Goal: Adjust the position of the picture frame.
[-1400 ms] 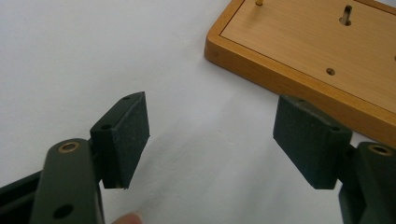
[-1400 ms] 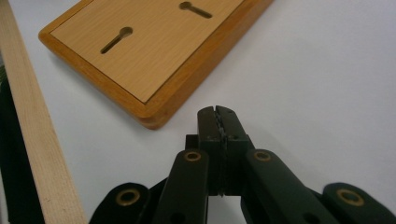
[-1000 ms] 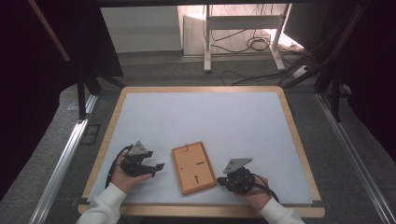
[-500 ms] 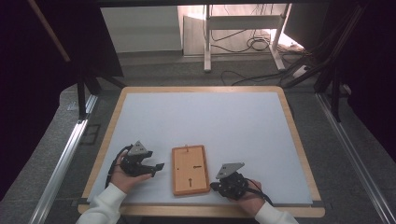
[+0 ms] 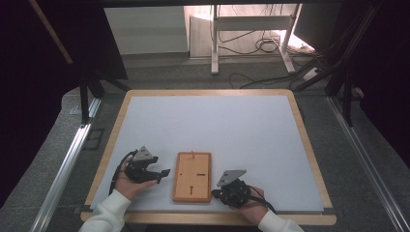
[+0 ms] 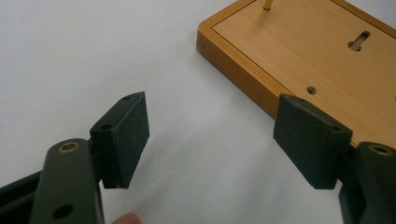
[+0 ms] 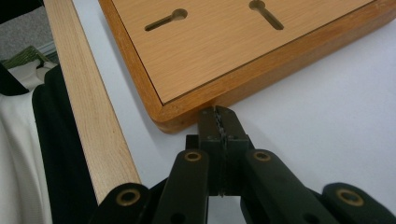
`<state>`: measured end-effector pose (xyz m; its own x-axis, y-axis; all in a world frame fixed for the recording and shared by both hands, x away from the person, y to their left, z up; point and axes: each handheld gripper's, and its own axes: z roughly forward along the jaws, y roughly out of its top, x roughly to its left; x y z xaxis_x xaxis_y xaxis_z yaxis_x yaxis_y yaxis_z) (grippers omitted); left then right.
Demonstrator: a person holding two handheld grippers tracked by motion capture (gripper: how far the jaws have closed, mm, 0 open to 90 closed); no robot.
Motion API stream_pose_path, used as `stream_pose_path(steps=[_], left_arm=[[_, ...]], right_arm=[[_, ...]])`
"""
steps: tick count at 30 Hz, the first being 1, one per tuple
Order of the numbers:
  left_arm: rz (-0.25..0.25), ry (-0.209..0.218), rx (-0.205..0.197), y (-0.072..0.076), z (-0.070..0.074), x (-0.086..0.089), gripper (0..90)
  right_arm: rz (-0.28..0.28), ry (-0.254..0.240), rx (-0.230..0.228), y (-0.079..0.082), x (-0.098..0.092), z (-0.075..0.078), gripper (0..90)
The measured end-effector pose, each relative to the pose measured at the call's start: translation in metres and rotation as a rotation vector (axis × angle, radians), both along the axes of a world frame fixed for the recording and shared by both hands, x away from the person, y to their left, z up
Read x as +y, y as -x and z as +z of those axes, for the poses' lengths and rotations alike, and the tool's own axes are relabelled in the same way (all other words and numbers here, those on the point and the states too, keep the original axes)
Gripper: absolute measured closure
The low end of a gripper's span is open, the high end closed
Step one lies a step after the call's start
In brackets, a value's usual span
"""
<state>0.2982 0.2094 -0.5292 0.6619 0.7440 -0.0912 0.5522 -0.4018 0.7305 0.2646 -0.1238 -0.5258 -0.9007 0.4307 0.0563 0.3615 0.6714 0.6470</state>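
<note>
We see the left gripper (image 5: 164, 173) resting with its jaws spread wide and nothing between them, just left of the wooden board (image 5: 193, 176); the board lies flat near the table (image 5: 241, 121)'s front edge; the right gripper (image 7: 219, 122), jaws pressed together, touches its corner.

It looked like a lab or test room: a white table (image 5: 217, 121) with a wooden rim stood among aluminium rails (image 5: 63, 169), black frame posts (image 5: 87, 96) and loose floor cables (image 5: 261, 46).
</note>
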Motion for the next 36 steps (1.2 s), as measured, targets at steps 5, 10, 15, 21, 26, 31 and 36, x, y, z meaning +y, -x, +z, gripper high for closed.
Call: stream_pose_path(steps=[5,10,15,21,26,31,36], left_arm=[[0.003,0.005,-0.001,0.0,0.0,0.0,26.9],[0.008,0.013,-0.008,0.001,0.001,0.002,26.8],[0.004,0.011,-0.013,0.001,0.002,0.001,26.9],[0.003,0.013,-0.013,0.001,0.002,0.001,26.9],[-0.001,0.01,-0.018,0.001,0.002,-0.002,26.8],[-0.004,0.015,-0.025,0.002,0.003,-0.001,26.8],[-0.014,0.027,-0.016,0.003,0.003,-0.001,26.8]], right_arm=[[0.002,-0.018,0.014,-0.002,-0.003,0.0,90.0],[-0.053,-0.059,-0.024,-0.007,-0.023,0.012,90.0],[-0.145,-0.107,-0.066,-0.013,-0.057,0.023,90.0],[-0.206,-0.103,-0.076,-0.012,-0.087,0.022,90.0],[-0.247,-0.106,-0.09,-0.016,-0.099,0.018,70.4],[-0.297,-0.135,-0.1,-0.02,-0.102,0.016,44.9],[-0.313,-0.133,-0.102,-0.021,-0.101,0.016,35.8]])
